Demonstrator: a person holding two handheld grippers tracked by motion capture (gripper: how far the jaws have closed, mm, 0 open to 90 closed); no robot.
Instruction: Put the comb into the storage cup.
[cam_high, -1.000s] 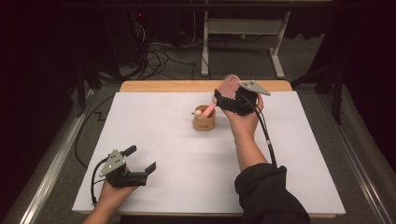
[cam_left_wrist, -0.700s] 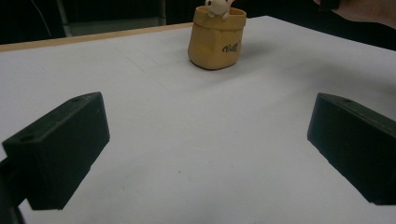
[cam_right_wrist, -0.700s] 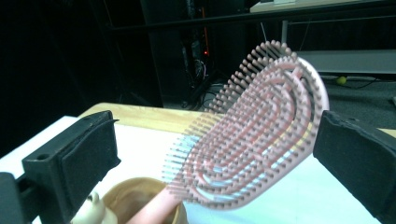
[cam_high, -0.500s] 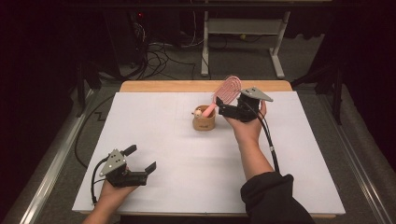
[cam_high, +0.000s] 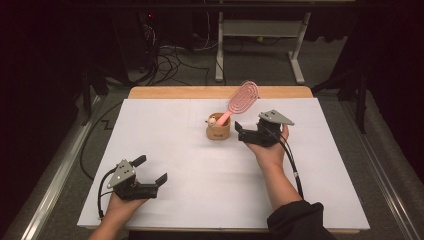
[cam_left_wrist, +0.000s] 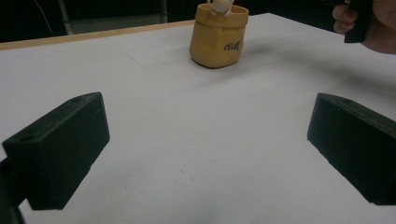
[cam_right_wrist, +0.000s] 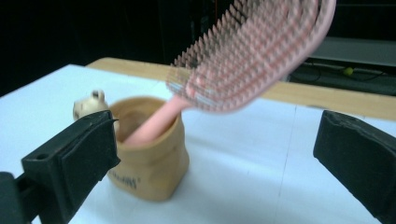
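With brush dropped in holder: step looks like release, done.
Brush (cam_high: 241, 99): handle inside tan cup (cam_high: 218, 130), far centre, leaning right.
Right gripper (cam_high: 248, 133): jaws apart, empty, just right of cup.
Left gripper (cam_high: 151, 175): jaws apart, empty, near left.
Next: probably retreat clear of brush head.

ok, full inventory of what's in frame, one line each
hairbrush: 1, pink, handle down in the holder, head leaning up and out toward the table's far right
holder: 1, tan bag-shaped cup with dark lettering, centre of the table toward the far edge
animal figure: 1, cream, at the holder's rim
table cover: 1, white, over the tabletop
tabletop edge: 1, wood, showing along the far side
metal frame: 1, pale grey, on the floor behind the table
cables: several, dark, on the floor behind
left gripper: 1, black, near left, open, empty
right gripper: 1, black, just right of the holder, open, empty
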